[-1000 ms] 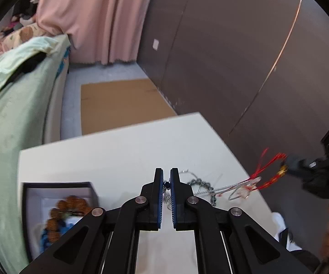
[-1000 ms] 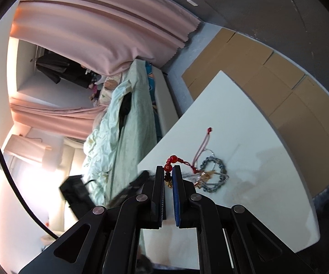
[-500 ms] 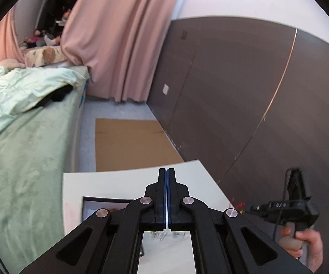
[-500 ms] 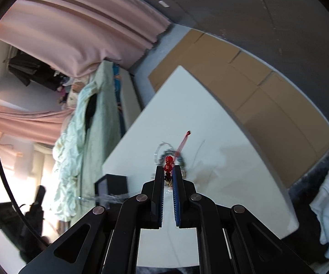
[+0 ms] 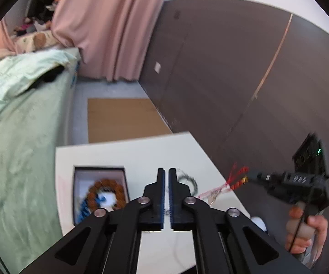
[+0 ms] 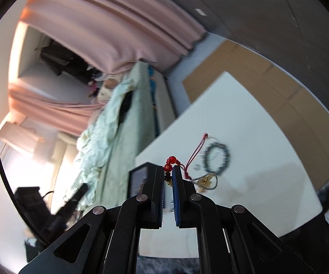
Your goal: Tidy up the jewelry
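A red-beaded cord bracelet with a gold charm (image 6: 169, 169) is being pinched by the right tongs (image 6: 169, 175), its cord trailing into the tangled jewellery beyond on the white surface (image 6: 267, 137); snagging is being risked. The left tongs (image 5: 166, 178), just opening slightly, are holding nothing, the open dark jewellery box (image 5: 77, 182) lying to their left

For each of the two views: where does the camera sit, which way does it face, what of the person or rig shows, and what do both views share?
Left wrist: sits behind the left tool, facing down across the white table toward the jewelry box; the right tool and the hand gripping it show at right.
Right wrist: sits behind the right tool, shut on a red beaded cord, rolled, facing table and bed; the left tool's rig shows blurred at lower left.
Shared: table, box, dark bead bracelet, bed, pink curtain.
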Demonstrator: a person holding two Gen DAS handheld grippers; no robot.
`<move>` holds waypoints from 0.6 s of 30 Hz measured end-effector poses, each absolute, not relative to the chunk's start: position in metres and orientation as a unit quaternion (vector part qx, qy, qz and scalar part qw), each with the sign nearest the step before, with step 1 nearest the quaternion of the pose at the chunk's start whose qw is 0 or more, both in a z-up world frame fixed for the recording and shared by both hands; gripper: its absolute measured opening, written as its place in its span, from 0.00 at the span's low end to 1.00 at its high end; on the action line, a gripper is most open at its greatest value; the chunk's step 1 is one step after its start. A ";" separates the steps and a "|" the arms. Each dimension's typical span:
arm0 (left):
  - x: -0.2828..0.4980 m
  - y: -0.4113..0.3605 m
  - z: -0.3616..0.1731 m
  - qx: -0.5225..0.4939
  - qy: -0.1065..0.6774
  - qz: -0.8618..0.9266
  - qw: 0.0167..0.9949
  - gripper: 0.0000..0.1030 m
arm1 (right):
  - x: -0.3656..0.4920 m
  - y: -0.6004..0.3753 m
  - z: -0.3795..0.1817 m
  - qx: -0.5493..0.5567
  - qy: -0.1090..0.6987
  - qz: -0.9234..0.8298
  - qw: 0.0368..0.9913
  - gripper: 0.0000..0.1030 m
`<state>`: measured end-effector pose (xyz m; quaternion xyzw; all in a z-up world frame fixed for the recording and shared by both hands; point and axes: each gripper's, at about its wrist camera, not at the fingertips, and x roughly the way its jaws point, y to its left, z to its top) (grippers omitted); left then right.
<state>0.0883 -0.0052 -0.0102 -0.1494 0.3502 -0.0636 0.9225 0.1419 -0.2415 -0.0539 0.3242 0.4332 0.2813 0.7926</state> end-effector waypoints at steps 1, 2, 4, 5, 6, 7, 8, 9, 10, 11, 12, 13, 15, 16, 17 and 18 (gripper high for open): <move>0.089 -0.008 -0.014 -0.149 0.356 -0.066 0.920 0.32 | 0.140 -0.239 -0.052 0.322 0.430 0.284 0.794 0.09; 0.089 -0.011 -0.017 -0.148 0.360 -0.068 0.919 0.45 | 0.138 -0.239 -0.051 0.321 0.428 0.286 0.795 0.09; 0.086 -0.016 -0.023 -0.145 0.351 -0.066 0.923 0.75 | 0.137 -0.236 -0.052 0.324 0.429 0.290 0.792 0.09; 0.085 -0.018 -0.024 -0.143 0.348 -0.066 0.924 0.76 | 0.136 -0.235 -0.052 0.329 0.427 0.297 0.788 0.09; 0.085 -0.020 -0.026 -0.141 0.350 -0.068 0.923 0.76 | 0.136 -0.234 -0.051 0.334 0.426 0.304 0.784 0.09; 0.087 -0.024 -0.030 -0.138 0.357 -0.074 0.921 0.76 | 0.135 -0.233 -0.051 0.338 0.423 0.310 0.781 0.09; 0.088 -0.027 -0.032 -0.133 0.361 -0.078 0.920 0.76 | 0.134 -0.232 -0.050 0.338 0.419 0.313 0.782 0.09; 0.090 -0.029 -0.036 -0.127 0.364 -0.081 0.919 0.76 | 0.132 -0.230 -0.048 0.336 0.416 0.314 0.784 0.09; 0.091 -0.034 -0.041 -0.117 0.367 -0.083 0.919 0.76 | 0.132 -0.229 -0.047 0.335 0.415 0.314 0.786 0.09; 0.092 -0.036 -0.043 -0.113 0.370 -0.084 0.918 0.75 | 0.132 -0.228 -0.046 0.335 0.414 0.317 0.785 0.09; 0.094 -0.041 -0.048 -0.107 0.376 -0.088 0.916 0.75 | 0.131 -0.227 -0.046 0.337 0.413 0.320 0.784 0.09; 0.096 -0.043 -0.050 -0.103 0.378 -0.090 0.915 0.75 | 0.131 -0.226 -0.046 0.338 0.411 0.323 0.783 0.09; 0.099 -0.050 -0.057 -0.093 0.383 -0.088 0.915 0.75 | 0.130 -0.225 -0.044 0.340 0.407 0.328 0.782 0.09; 0.101 -0.051 -0.060 -0.089 0.386 -0.088 0.914 0.75 | 0.130 -0.225 -0.043 0.341 0.404 0.331 0.782 0.09; 0.104 -0.054 -0.064 -0.086 0.390 -0.088 0.912 0.75 | 0.130 -0.225 -0.041 0.343 0.401 0.334 0.781 0.09; 0.107 -0.056 -0.068 -0.084 0.395 -0.090 0.910 0.75 | 0.130 -0.225 -0.041 0.343 0.398 0.336 0.781 0.09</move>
